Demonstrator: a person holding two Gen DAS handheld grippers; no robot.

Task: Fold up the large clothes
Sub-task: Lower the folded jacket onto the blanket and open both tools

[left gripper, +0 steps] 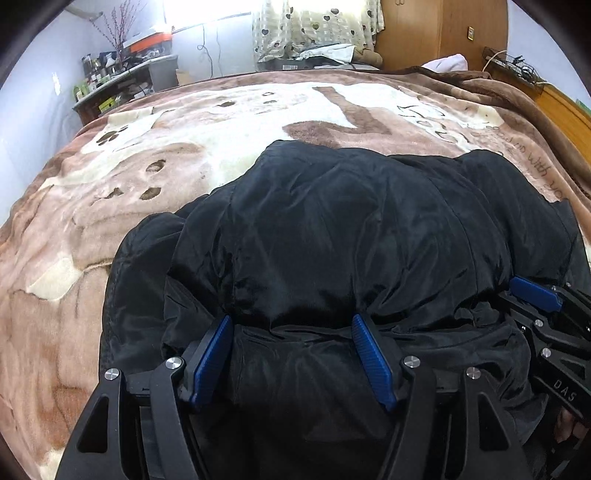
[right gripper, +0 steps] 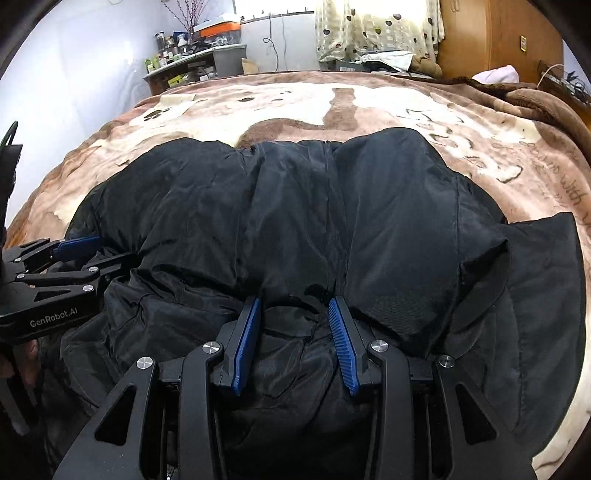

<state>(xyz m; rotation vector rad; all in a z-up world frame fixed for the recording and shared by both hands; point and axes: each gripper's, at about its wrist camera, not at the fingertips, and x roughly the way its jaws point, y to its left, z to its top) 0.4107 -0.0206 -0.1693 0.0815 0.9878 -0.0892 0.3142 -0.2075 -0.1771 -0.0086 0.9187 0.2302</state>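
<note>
The left claw (left gripper: 291, 321) is seen at the bottom centre of its frame, its blue pads spread wide apart, with a puffed fold of the black jacket (left gripper: 351, 229) bulging between them; nothing is clamped. The right claw (right gripper: 293, 302) is likewise held released at the bottom centre of its own frame, its pads parted around a crease of the black jacket (right gripper: 295, 214). Each claw is visible at the lower edge of the other's view, just beside it along the near hem.

The jacket is spread across the near half of the bed, on a brown and cream blanket (left gripper: 207, 129) printed with paw marks and script. Beyond the bed, at the upper left, a cluttered desk (left gripper: 122, 74) with bottles and a vase of twigs is set against a pale wall. A heart-patterned curtain (left gripper: 314, 26) hangs at the top centre, and a wooden wardrobe (left gripper: 443, 29) stands at the upper right.
</note>
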